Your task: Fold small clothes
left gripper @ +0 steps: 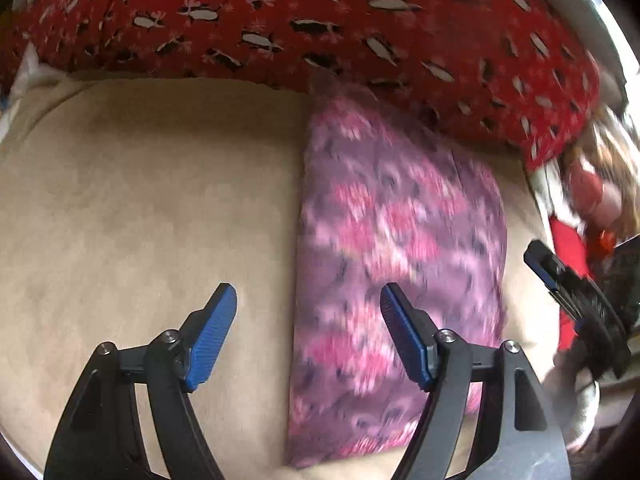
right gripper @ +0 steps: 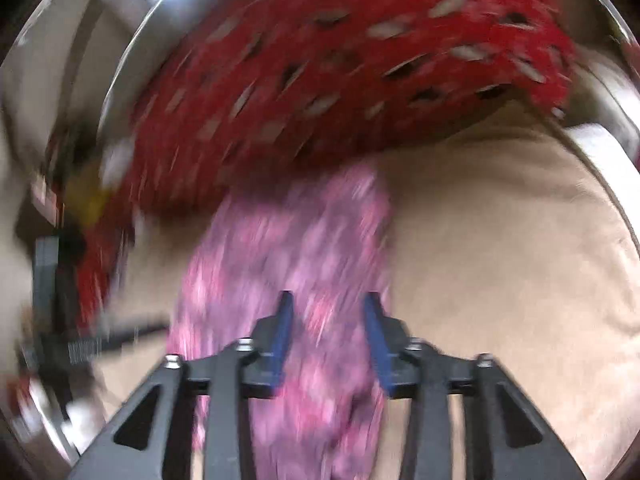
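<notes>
- The pink-purple garment (left gripper: 396, 248) is laid flat, apparently already folded, on the beige surface (left gripper: 140, 200), its far end at the red penguin-print cloth (left gripper: 320, 20).
- The left gripper (left gripper: 308, 328) is spread, grasping nothing.
- The right gripper (right gripper: 328, 340) is parted above the garment, empty, probably for the next fold.

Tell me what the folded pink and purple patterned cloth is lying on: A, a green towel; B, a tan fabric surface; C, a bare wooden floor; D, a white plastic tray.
B: the folded pink and purple patterned cloth lies flat on the tan fabric surface, with the open left gripper above it.
</notes>
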The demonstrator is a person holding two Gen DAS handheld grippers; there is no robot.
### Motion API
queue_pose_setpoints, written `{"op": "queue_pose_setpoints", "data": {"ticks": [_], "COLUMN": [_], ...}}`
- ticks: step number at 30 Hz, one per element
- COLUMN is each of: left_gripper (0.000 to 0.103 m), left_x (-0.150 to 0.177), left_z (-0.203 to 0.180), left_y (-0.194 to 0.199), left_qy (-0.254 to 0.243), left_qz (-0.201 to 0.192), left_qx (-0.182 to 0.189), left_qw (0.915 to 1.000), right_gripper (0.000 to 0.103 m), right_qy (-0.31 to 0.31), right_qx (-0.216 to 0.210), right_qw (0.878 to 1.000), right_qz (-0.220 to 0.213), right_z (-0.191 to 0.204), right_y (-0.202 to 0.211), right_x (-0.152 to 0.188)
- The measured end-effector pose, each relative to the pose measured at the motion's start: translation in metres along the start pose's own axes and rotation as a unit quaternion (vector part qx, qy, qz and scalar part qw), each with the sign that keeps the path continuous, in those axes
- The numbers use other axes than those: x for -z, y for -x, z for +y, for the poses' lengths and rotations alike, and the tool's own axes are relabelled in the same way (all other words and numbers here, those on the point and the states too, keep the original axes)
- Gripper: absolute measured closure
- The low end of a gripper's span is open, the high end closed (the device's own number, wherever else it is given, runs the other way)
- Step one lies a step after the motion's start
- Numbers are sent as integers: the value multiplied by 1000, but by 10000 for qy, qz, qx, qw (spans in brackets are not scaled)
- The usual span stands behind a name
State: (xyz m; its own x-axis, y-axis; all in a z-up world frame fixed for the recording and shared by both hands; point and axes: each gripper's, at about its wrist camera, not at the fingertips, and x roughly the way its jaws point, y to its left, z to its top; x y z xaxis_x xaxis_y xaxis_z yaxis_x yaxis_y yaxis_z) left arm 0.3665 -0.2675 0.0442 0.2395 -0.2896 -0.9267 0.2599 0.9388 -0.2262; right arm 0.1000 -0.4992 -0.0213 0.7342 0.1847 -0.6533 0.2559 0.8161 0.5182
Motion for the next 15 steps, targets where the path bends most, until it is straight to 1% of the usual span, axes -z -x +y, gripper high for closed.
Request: {"op": "queue_pose_setpoints", "data": {"ticks": [1, 3, 5, 6, 7, 8, 9, 10, 11, 13, 14, 15], "left_gripper": [28, 28, 28, 28, 28, 26, 23, 18, 18, 19, 19, 19], "left_x": [-8, -22, -28, -32, -33, -34, -34, -34, -35, -36, -35, -33], "left_z": [1, 0, -4, -7, -8, -8, -5, -1, 3, 9, 14, 20], "left_y": [-4, -14, -26, -36, -45, -60, -70, -76, -74, -65, -59, -53], "left_qy": [63, 134, 84, 35, 3, 20, 96, 239, 367, 368, 377, 420], "left_qz": [41, 118, 145, 176, 222, 337, 439, 474, 449, 475, 479, 449], "left_qx": [48, 73, 40, -27, -93, -139, -108, -7, 137, 376, 423, 465], "left_qw": [10000, 9998, 9999, 9998, 9997, 9993, 9989, 9986, 9982, 9975, 9972, 9970], "right_gripper": [58, 57, 57, 59, 75, 90, 98, 98, 100, 97, 93, 83], "right_qy": [-261, -646, -760, -728, -571, -337, -97, 45, -12, -201, -279, -376], "right_qx": [-54, -141, -112, -146, -129, -34, 211, 559, 556, 364, 291, 208], "right_qw": [9996, 9977, 9963, 9963, 9975, 9990, 9993, 9971, 9963, 9977, 9982, 9983], "right_qz": [-50, 175, 386, 441, 386, 276, 278, 522, 661, 532, 446, 404], "right_z": [-8, -18, -19, -18, -14, -9, -5, -10, -14, -20, -22, -25], "right_y": [-5, -27, -47, -56, -61, -66, -74, -90, -101, -91, -81, -73], "right_x": [-11, -30, -38, -43, -45, -47, -51, -46, -47, -49, -49, -48]}}
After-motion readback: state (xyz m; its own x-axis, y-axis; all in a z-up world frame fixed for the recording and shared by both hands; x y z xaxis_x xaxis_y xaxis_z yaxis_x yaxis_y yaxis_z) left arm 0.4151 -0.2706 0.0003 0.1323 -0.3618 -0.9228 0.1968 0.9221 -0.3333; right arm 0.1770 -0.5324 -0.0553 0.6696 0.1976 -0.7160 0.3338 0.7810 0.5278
